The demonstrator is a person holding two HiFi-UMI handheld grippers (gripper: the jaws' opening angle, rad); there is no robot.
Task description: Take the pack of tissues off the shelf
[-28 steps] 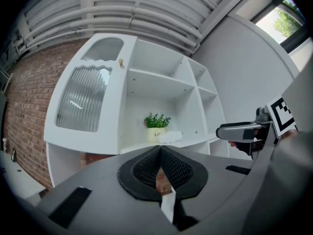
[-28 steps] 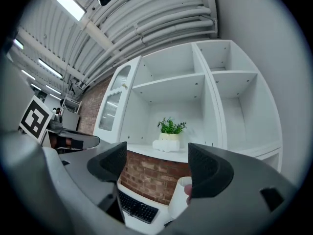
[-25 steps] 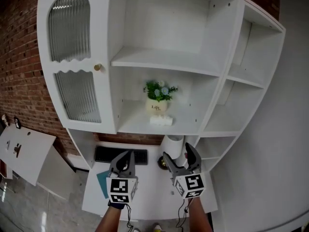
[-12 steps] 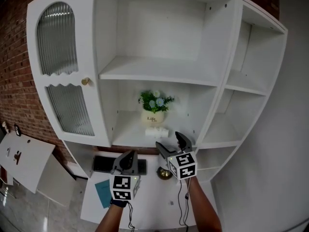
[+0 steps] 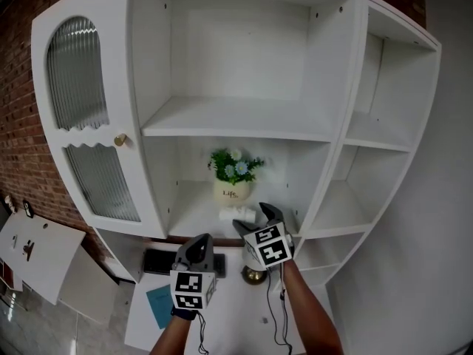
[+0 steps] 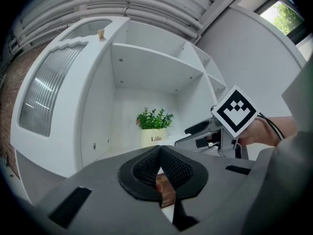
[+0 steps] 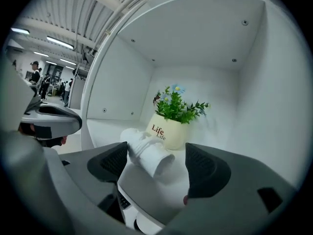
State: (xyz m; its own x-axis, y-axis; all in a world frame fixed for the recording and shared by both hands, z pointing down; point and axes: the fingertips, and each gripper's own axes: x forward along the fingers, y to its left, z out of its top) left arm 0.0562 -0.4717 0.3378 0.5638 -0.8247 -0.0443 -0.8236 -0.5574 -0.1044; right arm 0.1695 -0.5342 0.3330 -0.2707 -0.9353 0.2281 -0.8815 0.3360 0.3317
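The pack of tissues [image 5: 238,214] is a white soft roll-like pack lying on the middle shelf [image 5: 194,211], just in front of a cream pot with a green plant [image 5: 231,191]. In the right gripper view the pack of tissues [image 7: 146,153] lies slantwise just beyond the open jaws, in line with the gap. My right gripper [image 5: 255,219] is open at the shelf's front edge, close to the pack and not around it. My left gripper [image 5: 198,247] hangs lower, over the desk, shut with nothing in it. Its pads [image 6: 168,168] meet.
The shelf unit has a ribbed-glass door [image 5: 81,124] at the left and open side compartments [image 5: 369,168] at the right. Below lies a white desk [image 5: 225,313] with a black keyboard [image 5: 157,261], a blue booklet [image 5: 158,302] and a gold round object [image 5: 255,275]. A brick wall [image 5: 22,146] is at the left.
My right gripper has risen from over the desk and moved forward to the middle shelf, close to the pack. The left gripper stayed low and shut.
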